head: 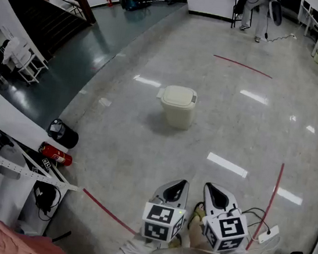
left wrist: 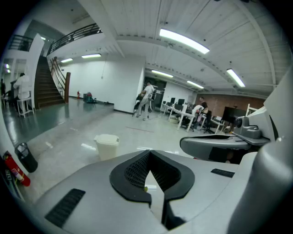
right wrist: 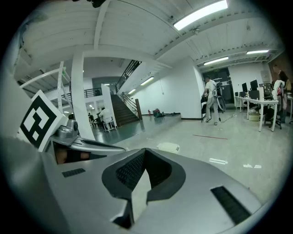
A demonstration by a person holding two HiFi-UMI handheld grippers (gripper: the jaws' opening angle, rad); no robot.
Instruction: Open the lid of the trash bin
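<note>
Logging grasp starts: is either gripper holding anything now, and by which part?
Nothing is held. The left gripper and right gripper each have jaws together on nothing; the trash bin stands well ahead on the floor, lid down.

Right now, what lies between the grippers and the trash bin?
Nothing: in the head view, only bare glossy floor with a ceiling-light reflection separates the left gripper and right gripper from the trash bin.

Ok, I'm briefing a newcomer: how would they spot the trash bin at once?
On the pale floor, right of the dark green platform below the stairs, the trash bin stands alone in the open. It is small and cream with its lid shut, unlike the black cylinder and red fire extinguisher beside the shelving.
</note>
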